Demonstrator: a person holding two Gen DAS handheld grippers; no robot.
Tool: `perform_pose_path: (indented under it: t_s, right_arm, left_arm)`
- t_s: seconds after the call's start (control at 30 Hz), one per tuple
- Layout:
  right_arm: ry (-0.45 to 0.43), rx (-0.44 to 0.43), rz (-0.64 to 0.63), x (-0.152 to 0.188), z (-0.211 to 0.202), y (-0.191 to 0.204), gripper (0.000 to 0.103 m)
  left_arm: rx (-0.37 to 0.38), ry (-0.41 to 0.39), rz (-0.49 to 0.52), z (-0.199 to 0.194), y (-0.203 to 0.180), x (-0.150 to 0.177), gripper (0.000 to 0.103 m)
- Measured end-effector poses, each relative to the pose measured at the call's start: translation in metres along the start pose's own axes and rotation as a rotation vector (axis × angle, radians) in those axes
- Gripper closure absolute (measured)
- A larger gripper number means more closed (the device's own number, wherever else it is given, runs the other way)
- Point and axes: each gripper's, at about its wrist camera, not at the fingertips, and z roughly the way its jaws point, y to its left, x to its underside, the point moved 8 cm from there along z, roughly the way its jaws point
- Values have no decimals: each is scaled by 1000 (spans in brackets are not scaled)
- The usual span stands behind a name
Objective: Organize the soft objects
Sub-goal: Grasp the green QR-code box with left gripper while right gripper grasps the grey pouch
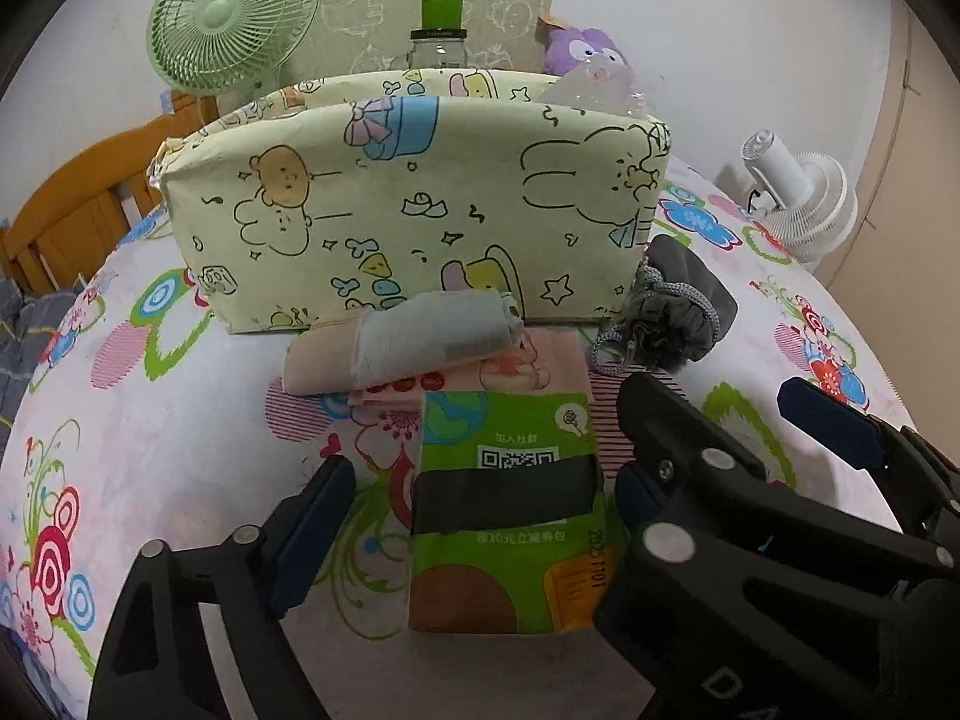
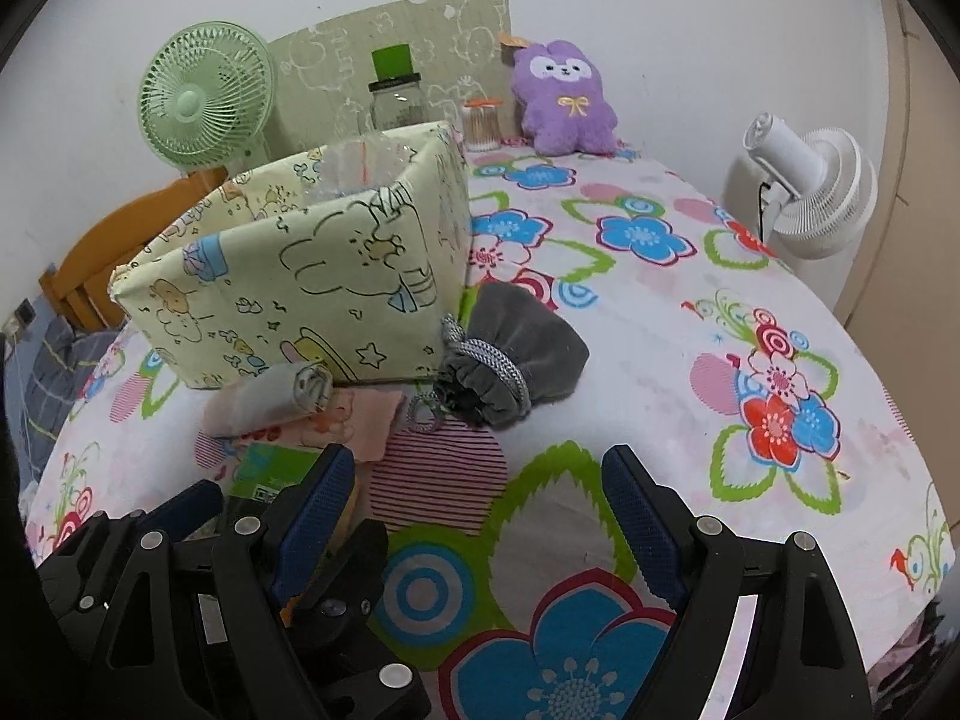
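Floral bedsheet (image 1: 180,450), green tissue pack (image 1: 510,510) between open left tool (image 1: 480,510), right tool (image 2: 480,510) open

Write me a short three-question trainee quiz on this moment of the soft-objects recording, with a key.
1. True or false: the green tissue pack lies between the open fingers of the left gripper.
2. What touches the grey drawstring pouch? A) the right gripper B) the purple plush toy C) neither
3. Fill in: the rolled pale-blue cloth rests on a folded ____ cloth, in front of the cartoon-print box.

Key: 1 true; 2 C; 3 pink.
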Motion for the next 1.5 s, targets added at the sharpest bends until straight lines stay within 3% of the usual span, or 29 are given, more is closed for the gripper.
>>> perform_pose_path:
  t_s: [0.13, 0.17, 0.2, 0.5, 0.7, 1.23, 1.3, 1.37, 1.5]
  right_arm:
    - [9, 6, 0, 2, 3, -2, 16]
    - [12, 4, 3, 2, 4, -2, 16]
    - [13, 3, 7, 2, 4, -3, 16]
    - [-19, -19, 9, -6, -5, -3, 16]
    - [-46, -40, 18, -21, -4, -1, 16]
    - [41, -46, 31, -26, 38, -12, 16]
    - [44, -50, 32, -25, 41, -12, 20]
    - [49, -44, 38, -24, 41, -14, 38]
    - [47, -46, 36, -23, 40, -13, 47]
  left_arm:
    - [-26, -13, 18, -2, -1, -1, 39]
    - [-21, -14, 22, -2, -3, -1, 49]
    - [-23, -14, 23, -4, -3, -1, 51]
    - [-72, -81, 64, -23, -8, -14, 53]
    - [-79, -97, 41, -21, -5, -26, 53]
    - [-98, -37, 14, 9, -1, -31, 53]
    - [-95, -38, 11, 9, -1, -31, 53]
    - [-97, -37, 13, 9, -1, -31, 53]
    - [-102, -41, 21, 9, -3, -30, 53]
